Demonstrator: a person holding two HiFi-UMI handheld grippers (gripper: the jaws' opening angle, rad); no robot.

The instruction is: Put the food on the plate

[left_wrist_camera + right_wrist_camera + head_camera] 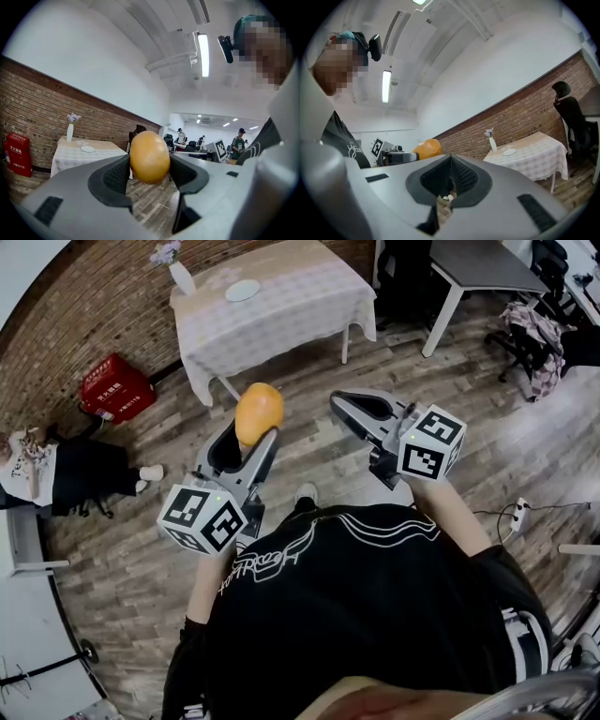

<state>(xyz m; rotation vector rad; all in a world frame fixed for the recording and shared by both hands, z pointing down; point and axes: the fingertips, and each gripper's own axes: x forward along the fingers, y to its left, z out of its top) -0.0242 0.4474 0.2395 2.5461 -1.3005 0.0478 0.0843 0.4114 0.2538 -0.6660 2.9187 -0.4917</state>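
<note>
Clamping the smooth, rounded food [259,412], the left gripper [251,433] (right gripper [345,405] closed, empty) might have let it slip short of the plate [242,291].

The left gripper [150,169] clamps an orange oval food [149,153] between its dark pads [117,176], with a clothed table [69,160] beyond by the brick wall (vase [70,131] at its back-left corner, plate [87,149] near mid-top).

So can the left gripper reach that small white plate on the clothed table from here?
Probably not yet. The left gripper, clamped on the round orange food, is well short of the white plate on the cloth-covered table; only wooden floor lies between, so stepping closer should do.
</note>
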